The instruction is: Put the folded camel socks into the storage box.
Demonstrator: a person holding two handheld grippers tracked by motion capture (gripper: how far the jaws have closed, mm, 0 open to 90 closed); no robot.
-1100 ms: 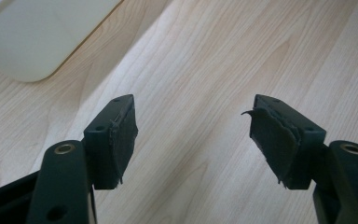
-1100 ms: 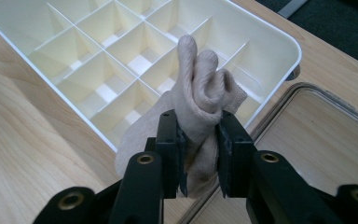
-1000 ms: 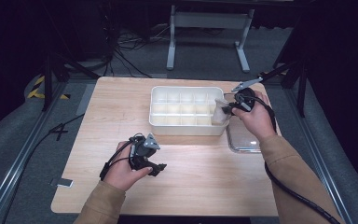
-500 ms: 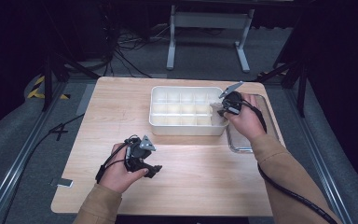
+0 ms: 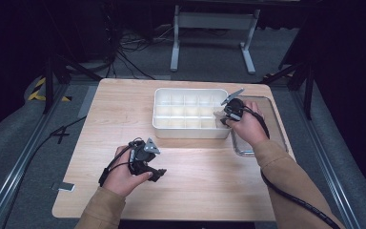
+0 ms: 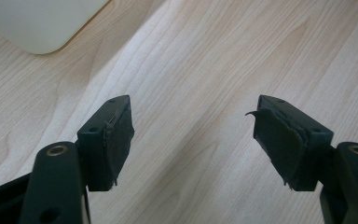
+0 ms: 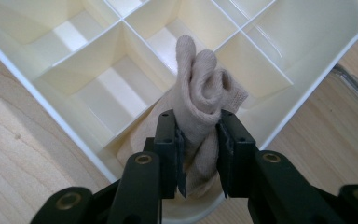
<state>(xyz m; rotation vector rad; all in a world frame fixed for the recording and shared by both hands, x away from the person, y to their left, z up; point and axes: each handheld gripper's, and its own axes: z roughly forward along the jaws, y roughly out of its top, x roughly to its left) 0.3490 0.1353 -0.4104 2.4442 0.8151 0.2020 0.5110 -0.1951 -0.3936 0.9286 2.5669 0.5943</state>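
over the near right corner of the white divided tray (image 5: 162, 125), the right claw (image 7: 200, 135) is clamped on a rolled beige sock (image 7: 205, 88) pointing down into the corner cell, while the left claw (image 6: 193, 140) rests apart on the desk (image 5: 209, 186), well away

On the one wooden table (image 5: 205, 191) stood one white divided box (image 5: 190, 128) with one beige rolled cloth (image 7: 205, 88) at its near right corner, one clear tray (image 5: 272, 125) beside it, and two handheld grippers, the left gripper (image 5: 156, 168) and the right gripper (image 5: 223, 114).
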